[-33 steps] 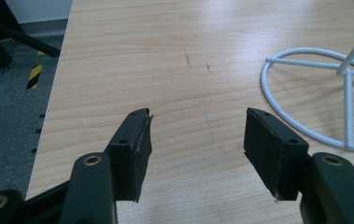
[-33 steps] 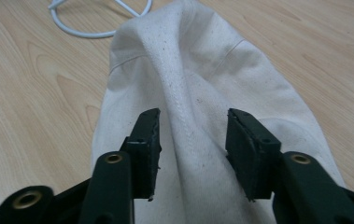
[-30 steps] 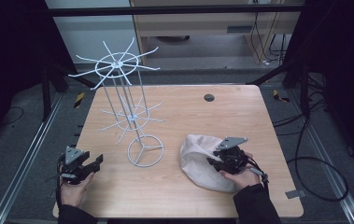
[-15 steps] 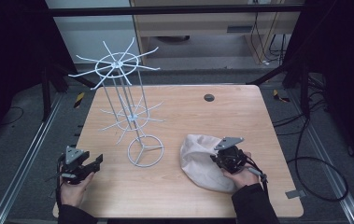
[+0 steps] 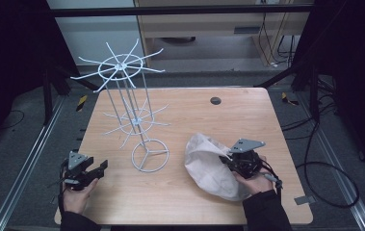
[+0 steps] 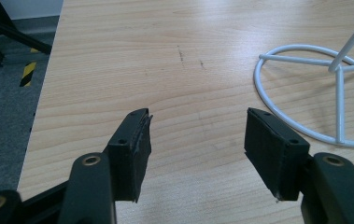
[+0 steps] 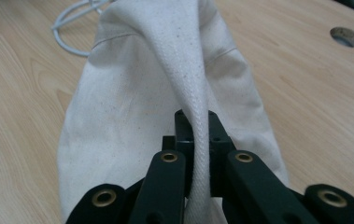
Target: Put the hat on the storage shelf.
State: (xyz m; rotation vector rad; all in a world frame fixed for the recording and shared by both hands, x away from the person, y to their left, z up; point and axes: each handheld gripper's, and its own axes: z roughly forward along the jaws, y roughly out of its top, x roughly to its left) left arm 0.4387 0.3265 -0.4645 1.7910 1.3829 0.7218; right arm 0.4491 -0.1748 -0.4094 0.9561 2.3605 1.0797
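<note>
A cream cloth bag (image 5: 208, 166) lies crumpled on the wooden table (image 5: 189, 110), right of the white wire rack's ring base (image 5: 149, 155). My right gripper (image 5: 229, 161) rests at the bag's right side. In the right gripper view its jaws are shut on the bag's woven strap (image 7: 198, 126), which runs up from the pads to the bag's body (image 7: 132, 102). My left gripper (image 5: 100, 167) sits near the table's front left corner, pointing right. In the left gripper view its fingers (image 6: 135, 149) stand wide apart above bare wood, with nothing between them.
The white wire rack (image 5: 122, 72) stands tall at centre left, with spokes at two levels. Its ring base (image 6: 315, 93) lies just ahead and right of the left gripper. A round grommet hole (image 5: 215, 100) is at the table's far side. Dark floor and cables surround the table.
The right hand and gripper have shifted slightly on the bag. The left gripper and the rack have not moved.
</note>
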